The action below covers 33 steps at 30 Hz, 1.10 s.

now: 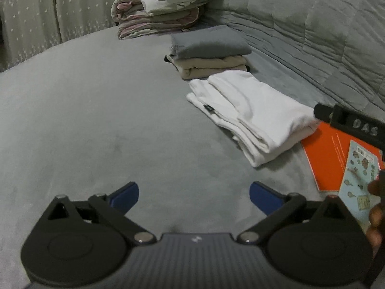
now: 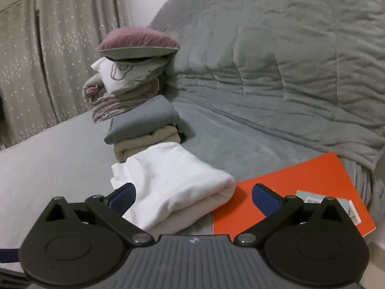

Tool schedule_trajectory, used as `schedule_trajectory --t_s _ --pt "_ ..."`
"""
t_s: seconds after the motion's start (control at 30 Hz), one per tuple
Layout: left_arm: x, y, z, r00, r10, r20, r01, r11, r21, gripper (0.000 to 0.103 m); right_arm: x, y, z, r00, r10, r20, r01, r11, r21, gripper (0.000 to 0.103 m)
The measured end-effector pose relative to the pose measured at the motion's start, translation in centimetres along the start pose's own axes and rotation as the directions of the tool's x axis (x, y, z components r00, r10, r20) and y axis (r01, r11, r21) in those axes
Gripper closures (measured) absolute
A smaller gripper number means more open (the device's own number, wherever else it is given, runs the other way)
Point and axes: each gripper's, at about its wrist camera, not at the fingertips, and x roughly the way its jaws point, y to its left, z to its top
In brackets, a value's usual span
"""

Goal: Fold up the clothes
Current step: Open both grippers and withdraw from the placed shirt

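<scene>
**Both claws wide and empty, white garment folded on the bed**

Left gripper [image 1: 194,196] was spread wide, nothing between the blue pads, hovering over bare grey bed cover [image 1: 96,120]. White folded garment [image 1: 250,115] lay ahead and to its right, well clear of the fingertips.

Right gripper [image 2: 194,196] was also spread wide, holding nothing. The white folded garment [image 2: 173,183] sat directly ahead of it, between the finger lines; the left pad [image 2: 122,196] overlapped the garment's near edge in view, contact could not be told. Right pad [image 2: 264,198] was over the orange book [image 2: 300,180].

Layout on the bed:
- White garment lay toward the bed's right side, its near end touching the orange book [image 1: 324,154].
- Just behind it was a stack: grey folded garment [image 1: 209,42] on top of a beige folded garment [image 1: 211,67].
- Further back was a pile of folded bedding [image 1: 156,16], with a mauve cushion [image 2: 139,41] on top.
- Rumpled grey quilt [image 2: 288,72] was heaped along the right edge.
- Star-pattern curtain [image 2: 48,60] hung beyond the far edge.

No containers were seen. The right gripper's body [image 1: 349,122] showed at the right edge of the left wrist view, above the book.
</scene>
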Motion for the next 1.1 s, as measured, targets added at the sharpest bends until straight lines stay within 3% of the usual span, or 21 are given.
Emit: schedule_trajectory --t_s 0.17,0.27,0.43,0.67,0.83,1.1 --pt "0.1 2.6 0.0 0.999 0.024 0.022 -0.023 0.998 -0.051 0.000 2.2 1.0 0.1 0.994 -0.011 -0.107 0.007 0.999 -0.036 0.000" --pt "0.8 3.7 -0.1 1.000 0.007 0.011 -0.006 0.995 -0.098 0.000 2.3 2.3 -0.2 0.994 -0.018 -0.107 0.011 0.997 -0.072 0.000" --pt "0.9 4.1 -0.9 1.000 -0.015 0.014 0.016 0.995 -0.097 0.000 1.8 4.2 -0.5 0.997 0.006 -0.081 -0.015 0.994 -0.106 0.000" --pt "1.1 3.9 -1.2 1.000 -0.015 0.024 0.017 0.996 -0.093 0.000 1.3 5.2 -0.7 0.998 -0.060 -0.031 0.058 0.995 -0.080 0.000" --pt "1.1 3.7 -1.2 0.999 -0.027 0.023 0.029 0.996 -0.084 0.000 2.4 5.8 -1.1 0.991 -0.089 -0.102 0.075 0.988 -0.134 0.000" --pt "1.4 2.8 -1.5 0.999 -0.038 0.020 0.038 0.999 -0.030 0.000 2.8 6.2 -1.4 0.988 -0.103 -0.119 0.081 0.982 -0.173 0.000"
